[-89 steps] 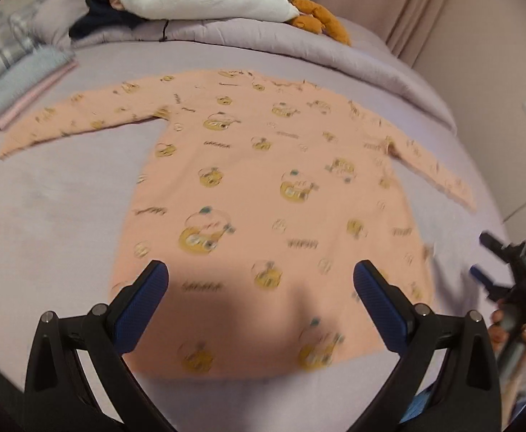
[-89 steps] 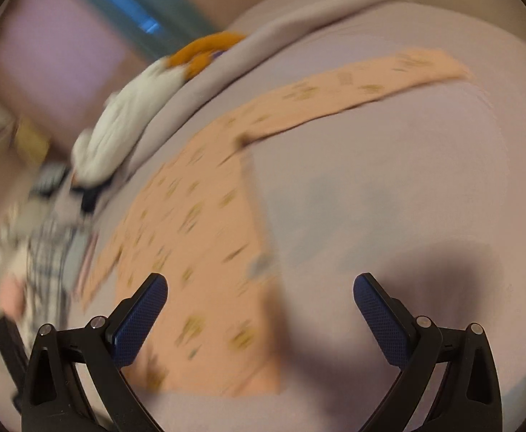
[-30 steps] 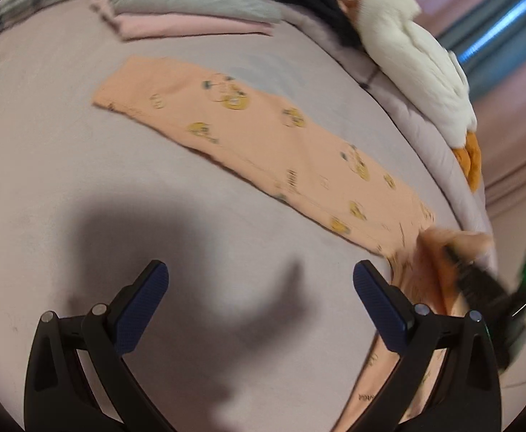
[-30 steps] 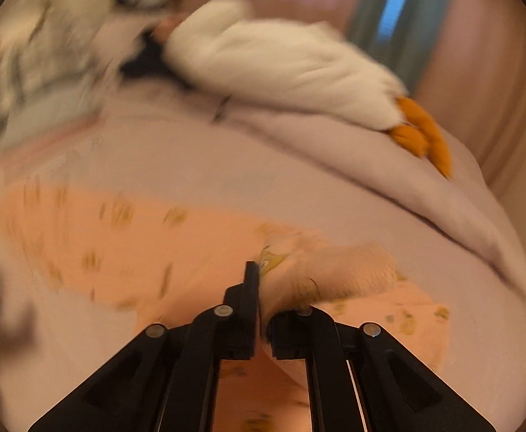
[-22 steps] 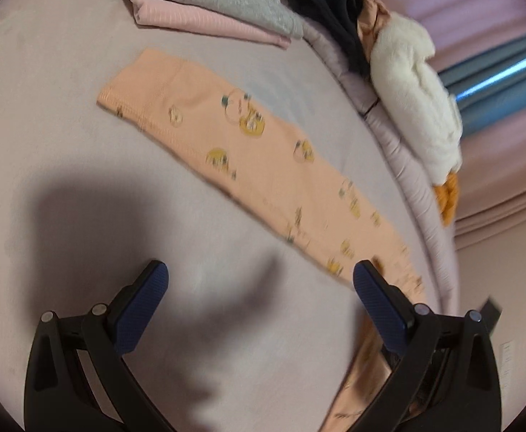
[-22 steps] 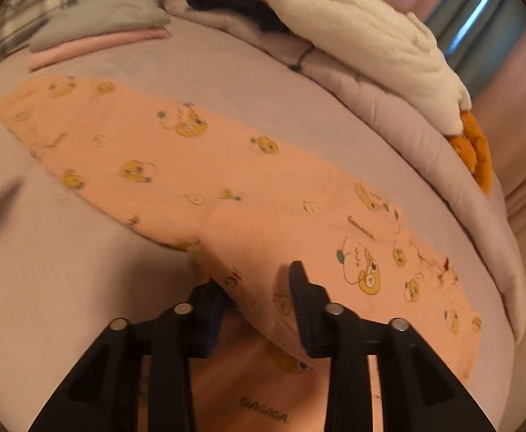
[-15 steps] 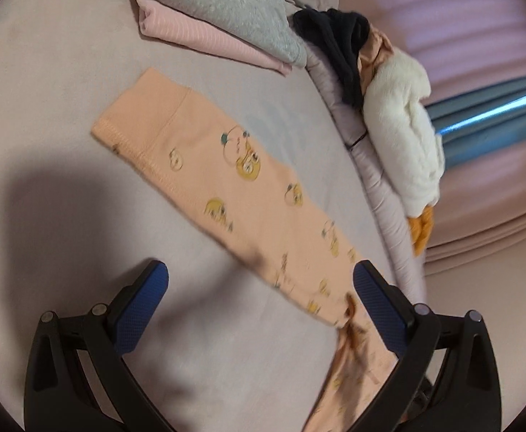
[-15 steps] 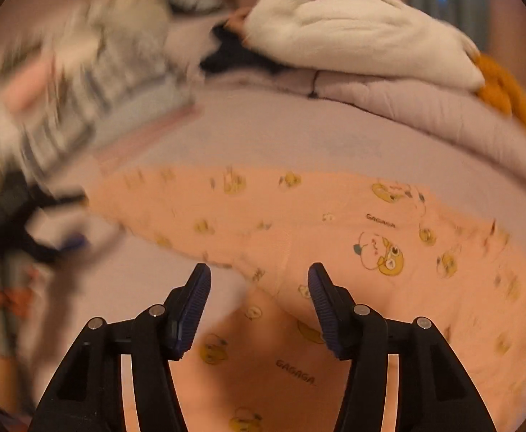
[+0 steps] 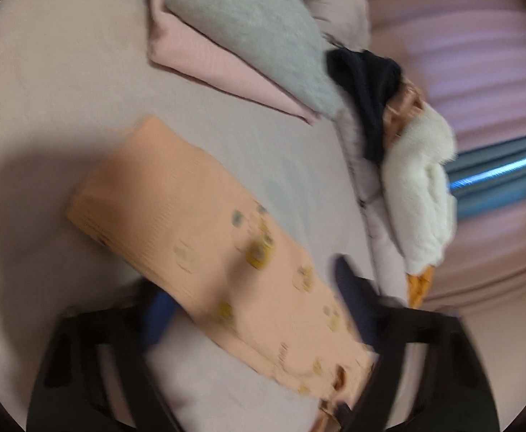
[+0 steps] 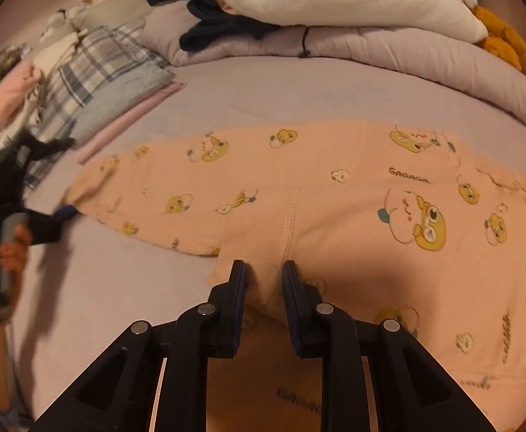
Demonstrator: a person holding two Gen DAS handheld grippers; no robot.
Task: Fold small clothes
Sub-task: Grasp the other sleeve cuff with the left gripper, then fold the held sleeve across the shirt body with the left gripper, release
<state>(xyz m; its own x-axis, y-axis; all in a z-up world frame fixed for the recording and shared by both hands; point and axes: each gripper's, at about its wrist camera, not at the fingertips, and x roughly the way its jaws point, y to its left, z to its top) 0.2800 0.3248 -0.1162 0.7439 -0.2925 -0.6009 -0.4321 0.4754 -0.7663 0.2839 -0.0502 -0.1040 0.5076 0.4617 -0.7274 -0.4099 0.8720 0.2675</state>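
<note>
Blurring hides left tool [image 9: 252, 309] grip; right tool [image 10: 263, 277] part-open astride orange shirt [image 10: 335, 194].

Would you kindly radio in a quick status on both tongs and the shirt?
Right tongs part-open around folded-over cuff of peach shirt. Left tongs open, straddling the left sleeve. Nothing in the way.

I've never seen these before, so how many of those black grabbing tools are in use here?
2. The right tool straddles a fold of the orange shirt near its armpit; the left tool, open, is at the sleeve's cuff end.
</note>
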